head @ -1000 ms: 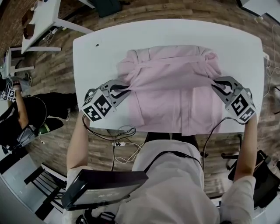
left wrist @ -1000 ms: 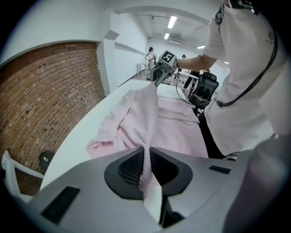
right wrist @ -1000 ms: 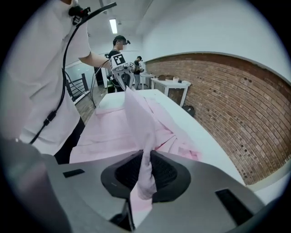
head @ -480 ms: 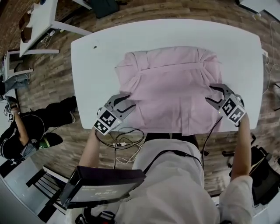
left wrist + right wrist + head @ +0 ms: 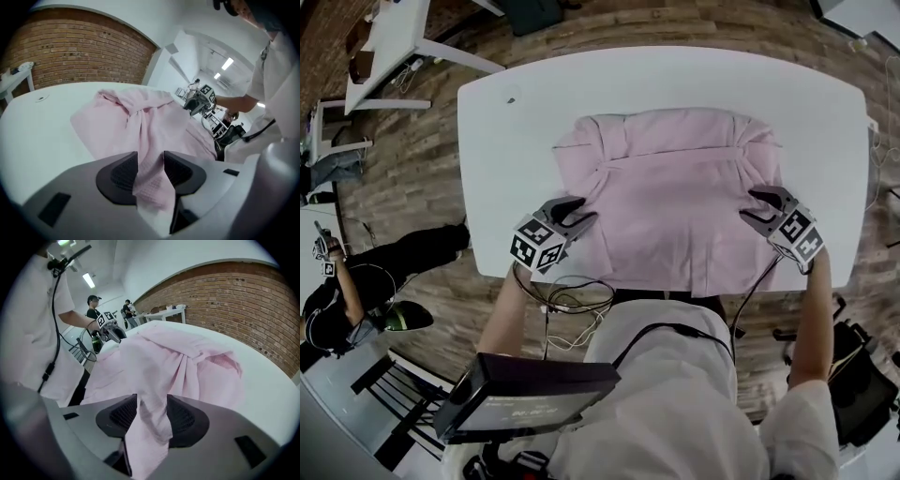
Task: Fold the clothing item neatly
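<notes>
From above, the head view shows the whole pink shirt [image 5: 675, 197] lying flat on the white table [image 5: 516, 141], folded in at the top, with its low edge at the table's near edge. Only the gripper views show the tongs close up. The left gripper [image 5: 578, 214] has just been opening, and a fold of shirt lies loose between its spread jaws. The right gripper [image 5: 753, 204] has opened wide too, with cloth hanging between its jaws. Both hands point down at a slant, one at each side of the shirt, near the person. A brick wall [image 5: 70, 56] shows in the gripper views. Bare table lies left, right and beyond the shirt.
</notes>
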`<state>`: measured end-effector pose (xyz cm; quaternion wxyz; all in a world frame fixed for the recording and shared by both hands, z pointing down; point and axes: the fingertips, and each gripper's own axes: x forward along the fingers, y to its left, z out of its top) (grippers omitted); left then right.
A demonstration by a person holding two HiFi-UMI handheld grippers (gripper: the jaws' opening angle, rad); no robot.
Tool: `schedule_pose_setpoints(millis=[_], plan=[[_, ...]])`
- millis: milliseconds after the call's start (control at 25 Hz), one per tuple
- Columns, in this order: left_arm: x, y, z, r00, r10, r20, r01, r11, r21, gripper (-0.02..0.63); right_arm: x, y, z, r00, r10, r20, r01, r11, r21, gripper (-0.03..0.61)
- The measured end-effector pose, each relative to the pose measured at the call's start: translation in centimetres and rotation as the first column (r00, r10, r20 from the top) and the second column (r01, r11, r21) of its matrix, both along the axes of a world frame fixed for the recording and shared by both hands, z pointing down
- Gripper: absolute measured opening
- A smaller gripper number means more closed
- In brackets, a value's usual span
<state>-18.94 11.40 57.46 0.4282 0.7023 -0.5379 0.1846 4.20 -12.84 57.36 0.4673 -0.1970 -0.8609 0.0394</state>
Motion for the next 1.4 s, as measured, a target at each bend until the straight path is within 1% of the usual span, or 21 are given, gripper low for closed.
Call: schedule_pose_setpoints(millis=[40, 120, 200, 240, 280, 320, 400, 440, 520, 600, 680, 720, 760, 840, 960, 1120, 1160, 1200, 1240, 1280, 1400], plan=[[-0.6, 0.0, -1.3, 1.0, -0.02, -0.004, 0.02, 0.999, 0.033, 0.175, 0.0, -0.5, -1.1, 1.0, 0.016, 0.02, -0.016, 0.999, -0.031, 0.201], [-2.6, -0.6, -4.8, 0.998, -0.065, -0.006, 0.065, 0.992, 0.107, 0.175, -0.6, -2.7, -3.6, 0.993, 0.084, 0.082, -0.078, 0.994, -0.074, 0.201], [-5.4, -2.1, -7.5, 0.996, -0.083, 0.026, 0.078, 0.984, 0.162, 0.175, -2.0, -6.2, -5.0, 0.979, 0.146, 0.143, -0.14, 0.989, -0.052, 0.201], [-6.9, -3.3, -8.0, 0.995, -0.075, 0.058, 0.064, 0.983, 0.173, 0.176, -2.9, -7.9, -5.1, 0.974, 0.16, 0.159, -0.158, 0.987, -0.022, 0.201], [-8.2, -4.9, -7.8, 0.994, -0.056, 0.093, 0.039, 0.984, 0.172, 0.201, -3.9, -9.5, -4.9, 0.973, 0.164, 0.165, -0.167, 0.986, 0.01, 0.201], [-9.3, -6.7, -7.2, 0.992, -0.03, 0.121, 0.01, 0.987, 0.16, 0.232, -4.9, -10.7, -4.5, 0.973, 0.164, 0.163, -0.171, 0.985, 0.031, 0.202], [-10.8, -10.3, -5.6, 0.991, 0.017, 0.134, -0.034, 0.991, 0.128, 0.275, -7.2, -12.3, -4.0, 0.973, 0.168, 0.156, -0.176, 0.984, 0.034, 0.207], [-11.4, -11.9, -5.0, 0.991, 0.035, 0.128, -0.05, 0.992, 0.116, 0.287, -8.3, -12.7, -4.0, 0.973, 0.171, 0.155, -0.176, 0.984, 0.021, 0.228], [-12.3, -14.1, -4.2, 0.991, 0.068, 0.112, -0.079, 0.992, 0.096, 0.288, -10.3, -12.8, -4.3, 0.973, 0.174, 0.153, -0.171, 0.985, -0.03, 0.255], [-12.8, -15.3, -3.7, 0.992, 0.11, 0.066, -0.114, 0.991, 0.063, 0.288, -11.8, -12.6, -4.3, 0.976, 0.172, 0.135, -0.159, 0.982, -0.104, 0.287], [-12.4, -15.8, -2.9, 0.986, 0.164, -0.028, -0.164, 0.986, 0.01, 0.288, -12.5, -12.5, -3.6, 0.982, 0.165, 0.094, -0.148, 0.975, -0.166, 0.291], [-11.9, -15.9, -2.3, 0.979, 0.192, -0.071, -0.194, 0.981, -0.025, 0.288, -12.6, -12.6, -3.0, 0.985, 0.158, 0.069, -0.144, 0.973, -0.181, 0.291], [-11.6, -15.8, -1.6, 0.971, 0.219, -0.097, -0.225, 0.972, -0.062, 0.288, -12.7, -12.7, -2.4, 0.988, 0.15, 0.044, -0.14, 0.972, -0.187, 0.291], [-11.1, -15.6, -0.3, 0.958, 0.268, -0.106, -0.28, 0.952, -0.12, 0.288, -13.0, -12.5, -1.5, 0.991, 0.132, 0.007, -0.128, 0.973, -0.192, 0.291], [-10.7, -15.1, 0.4, 0.942, 0.325, -0.083, -0.334, 0.928, -0.164, 0.288, -13.4, -11.6, -0.7, 0.994, 0.105, -0.023, -0.107, 0.974, -0.199, 0.291], [-10.0, -14.6, 1.1, 0.918, 0.396, -0.023, -0.392, 0.898, -0.198, 0.278, -13.6, -10.9, 0.7, 0.997, 0.044, -0.064, -0.053, 0.988, -0.146, 0.29], [-9.8, -14.5, 1.2, 0.912, 0.41, -0.008, -0.402, 0.892, -0.207, 0.218, -13.5, -10.9, 0.8, 0.997, 0.017, -0.073, -0.026, 0.99, -0.136, 0.281], [-9.6, -14.6, 1.4, 0.909, 0.417, 0.001, -0.407, 0.888, -0.214, 0.173, -13.2, -10.7, 1.0, 0.996, -0.02, -0.083, 0.009, 0.992, -0.126, 0.223], [-9.3, -14.6, 1.4, 0.909, 0.417, 0.003, -0.406, 0.888, -0.217, 0.149, -12.8, -10.5, 1.1, 0.994, -0.059, -0.091, 0.048, 0.992, -0.116, 0.159], [-9.0, -14.7, 1.5, 0.91, 0.416, 0.006, -0.405, 0.889, -0.215, 0.126, -12.5, -10.2, 1.2, 0.991, -0.092, -0.093, 0.082, 0.991, -0.102, 0.126], [-9.4, -15.0, 0.9, 0.905, 0.421, 0.059, -0.404, 0.896, -0.186, 0.103, -12.5, -10.5, 0.4, 0.99, -0.131, -0.059, 0.129, 0.991, -0.041, 0.098]])
